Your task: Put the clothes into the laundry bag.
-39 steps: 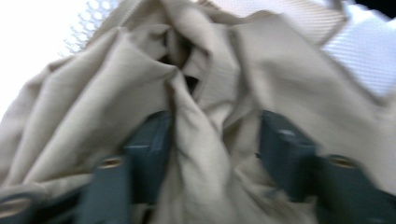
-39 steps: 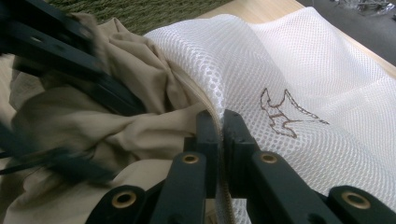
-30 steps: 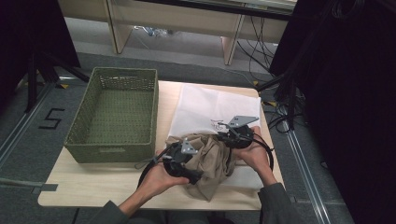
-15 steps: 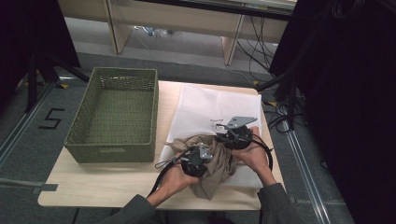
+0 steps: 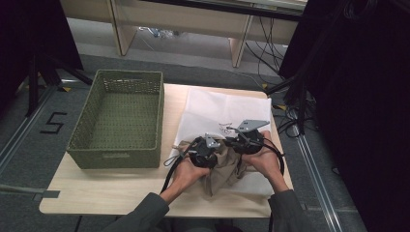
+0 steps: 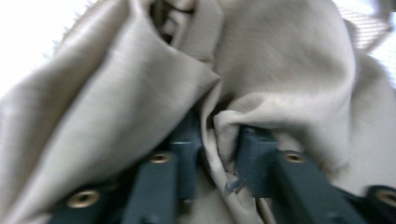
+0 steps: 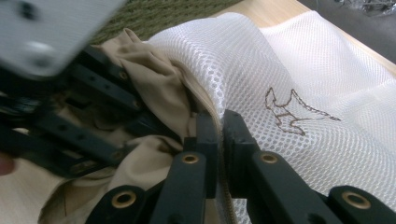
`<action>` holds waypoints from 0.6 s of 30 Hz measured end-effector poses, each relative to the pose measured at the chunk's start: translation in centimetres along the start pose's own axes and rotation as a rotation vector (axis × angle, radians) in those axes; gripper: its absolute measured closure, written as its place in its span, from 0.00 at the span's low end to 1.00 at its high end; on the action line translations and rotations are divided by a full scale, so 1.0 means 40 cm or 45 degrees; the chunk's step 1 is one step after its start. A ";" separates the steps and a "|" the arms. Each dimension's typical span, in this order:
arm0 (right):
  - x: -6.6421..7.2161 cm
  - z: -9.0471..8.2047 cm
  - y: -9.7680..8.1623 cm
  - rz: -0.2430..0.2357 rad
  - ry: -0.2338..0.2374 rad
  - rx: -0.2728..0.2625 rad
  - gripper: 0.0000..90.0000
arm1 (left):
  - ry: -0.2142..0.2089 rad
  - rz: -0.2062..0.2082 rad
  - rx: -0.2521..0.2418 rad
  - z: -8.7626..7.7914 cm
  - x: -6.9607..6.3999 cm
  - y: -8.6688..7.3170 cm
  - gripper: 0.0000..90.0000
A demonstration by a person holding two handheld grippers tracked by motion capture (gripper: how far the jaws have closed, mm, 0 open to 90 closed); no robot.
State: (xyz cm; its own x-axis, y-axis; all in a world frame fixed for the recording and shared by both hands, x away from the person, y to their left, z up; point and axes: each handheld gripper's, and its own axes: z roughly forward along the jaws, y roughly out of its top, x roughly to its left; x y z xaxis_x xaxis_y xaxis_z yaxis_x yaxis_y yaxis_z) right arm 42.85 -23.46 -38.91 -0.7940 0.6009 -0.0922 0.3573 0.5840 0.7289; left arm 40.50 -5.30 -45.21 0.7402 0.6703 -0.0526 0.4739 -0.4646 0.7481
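High view: a beige garment (image 5: 223,166) lies bunched at the near edge of a white mesh bag (image 5: 227,108) spread flat on the wooden table (image 5: 116,191); the left gripper (image 5: 203,151) and right gripper (image 5: 244,140) sit close together over the garment, each in a hand; a green woven basket (image 5: 118,121) stands to the left, apart from the bag; jaw positions cannot be read from here.

Left gripper view: the left gripper (image 6: 219,154) has its jaws partly apart, a fold of the beige garment (image 6: 261,65) bunched between them; they have just been opening after a close, and the pads do not visibly press the cloth; the picture is blurred.

Right gripper view: the right gripper (image 7: 219,140) has its jaws nearly together, clamped on the edge of the white mesh bag (image 7: 289,70); a brown stitched emblem (image 7: 292,112) shows on the mesh; the beige garment (image 7: 159,84) lies just left of the held edge, with the left gripper (image 7: 88,112) among its folds.
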 end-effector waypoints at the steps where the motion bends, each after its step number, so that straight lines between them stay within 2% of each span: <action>1: -0.001 0.000 -0.002 0.001 -0.002 -0.001 0.97 | -0.011 0.012 0.004 -0.014 -0.006 -0.003 0.62; 3: -0.003 -0.003 -0.003 0.010 -0.006 0.001 0.97 | -0.035 0.069 0.003 -0.050 -0.019 -0.007 0.51; 4: -0.005 -0.002 -0.003 0.006 -0.008 0.000 0.97 | -0.028 0.089 -0.015 -0.071 -0.023 -0.008 0.48; 8: -0.001 0.001 -0.003 0.008 -0.006 0.003 0.97 | -0.028 0.099 -0.059 -0.151 -0.022 -0.011 0.37; 10: -0.001 0.003 -0.002 -0.001 -0.006 0.006 0.97 | 0.065 0.141 -0.078 -0.184 -0.007 -0.012 0.34; 11: 0.002 0.003 -0.002 0.008 -0.008 0.009 0.97 | 0.096 0.136 -0.083 -0.195 0.006 -0.013 0.33; 13: 0.002 0.004 -0.002 -0.001 -0.007 0.008 0.97 | 0.143 0.110 -0.066 -0.200 0.029 -0.015 0.31; 16: 0.001 0.005 -0.002 0.005 -0.009 0.014 0.97 | 0.222 0.107 -0.024 -0.178 0.061 -0.021 0.26; 17: 0.001 0.005 -0.003 0.006 -0.007 0.016 0.97 | 0.229 0.092 -0.012 -0.165 0.068 -0.024 0.24; 18: 0.001 0.005 -0.003 0.006 -0.006 0.016 0.97 | 0.200 0.075 0.013 -0.149 0.073 -0.028 0.23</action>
State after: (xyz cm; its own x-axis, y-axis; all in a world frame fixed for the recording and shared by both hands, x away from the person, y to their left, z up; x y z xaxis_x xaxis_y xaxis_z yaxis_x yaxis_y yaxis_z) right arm 42.87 -23.40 -39.14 -0.7899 0.6063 -0.0921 0.3671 0.5879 0.7208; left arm 39.28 0.63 -42.25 0.6836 0.7236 0.0954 0.4375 -0.5109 0.7400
